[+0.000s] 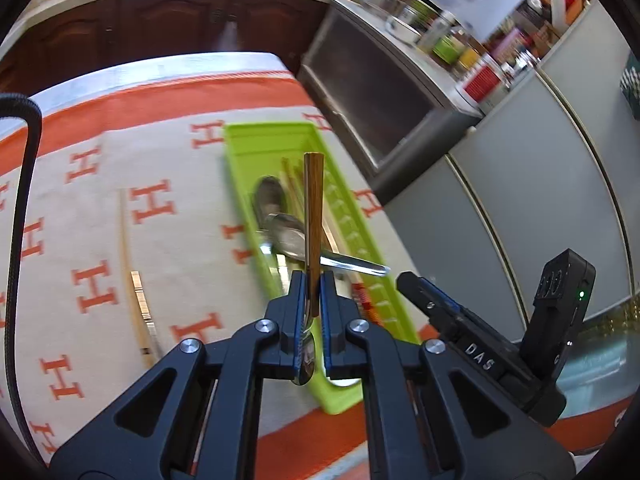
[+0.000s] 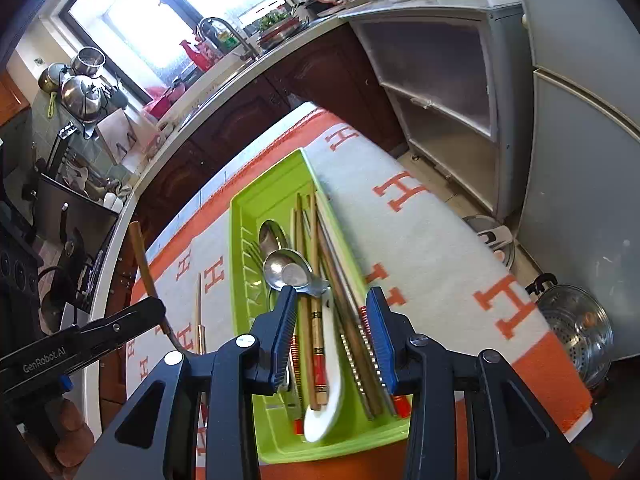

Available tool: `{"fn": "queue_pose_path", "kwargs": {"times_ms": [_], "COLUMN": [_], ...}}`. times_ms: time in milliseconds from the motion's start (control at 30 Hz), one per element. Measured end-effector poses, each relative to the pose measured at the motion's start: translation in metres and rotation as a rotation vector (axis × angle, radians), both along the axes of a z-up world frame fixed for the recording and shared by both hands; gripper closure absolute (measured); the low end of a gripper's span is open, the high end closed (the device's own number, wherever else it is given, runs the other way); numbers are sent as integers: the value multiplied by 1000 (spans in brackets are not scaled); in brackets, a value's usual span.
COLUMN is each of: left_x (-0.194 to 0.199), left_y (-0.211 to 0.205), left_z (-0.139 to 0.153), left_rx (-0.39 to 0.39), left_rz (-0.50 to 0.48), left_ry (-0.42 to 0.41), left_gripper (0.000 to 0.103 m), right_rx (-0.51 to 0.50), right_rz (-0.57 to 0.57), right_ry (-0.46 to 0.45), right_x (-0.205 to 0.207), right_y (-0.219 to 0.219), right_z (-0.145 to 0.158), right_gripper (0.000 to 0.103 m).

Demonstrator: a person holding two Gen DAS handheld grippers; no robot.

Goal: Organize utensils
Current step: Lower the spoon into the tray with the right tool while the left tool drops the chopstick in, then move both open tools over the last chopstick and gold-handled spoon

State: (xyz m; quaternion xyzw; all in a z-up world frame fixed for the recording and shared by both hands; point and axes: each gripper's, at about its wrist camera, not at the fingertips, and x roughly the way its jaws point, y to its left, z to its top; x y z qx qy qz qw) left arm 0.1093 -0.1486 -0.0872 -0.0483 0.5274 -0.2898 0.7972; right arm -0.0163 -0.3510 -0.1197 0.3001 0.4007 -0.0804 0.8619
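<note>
Left gripper [image 1: 312, 280] clamped a wooden-handled spoon [image 1: 311, 216]; only the right view showed the right gripper [image 2: 331, 300] spread above the green tray [image 2: 256, 208].

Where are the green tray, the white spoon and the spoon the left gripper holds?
green tray [image 2: 256, 204]: right wrist view, far bare floor.
white spoon [image 2: 325, 420]: right wrist view, bowl.
wooden-handled spoon [image 1: 311, 200]: left wrist view, handle.

bright daylight from blown-out window [image 2: 168, 20], blurred fisheye edges
</note>
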Motion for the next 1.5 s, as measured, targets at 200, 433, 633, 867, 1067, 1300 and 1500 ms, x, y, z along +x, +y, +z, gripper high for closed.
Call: {"fn": "queue_pose_path", "kwargs": {"times_ms": [200, 433, 633, 867, 1067, 1300, 1500], "left_x": [4, 8, 2, -10, -25, -35, -35], "left_y": [-32, -32, -22, 13, 55, 105, 144], "left_z": [-24, -50, -40, -27, -19, -24, -36], "left_rx": [36, 119, 145, 183, 226, 293, 295], "left_rz": [-11, 9, 19, 90, 163, 258, 333], "left_ry": [58, 69, 15, -34, -74, -108, -77], "left_gripper": [98, 98, 98, 97, 94, 94, 94], "right_rx": [-2, -10, -15, -42, -74, -122, -173], "right_rz": [-33, -37, -14, 49, 109, 209, 321], "right_ry": [-4, -2, -1, -6, -14, -18, -36], "right_x": [-21, -32, -30, -25, -22, -14, -5], "right_y": [-14, -18, -11, 8, 29, 59, 96], "right_z": [-1, -2, -1, 4, 10, 16, 26], "right_gripper": [67, 67, 67, 67, 66, 65, 65]}}
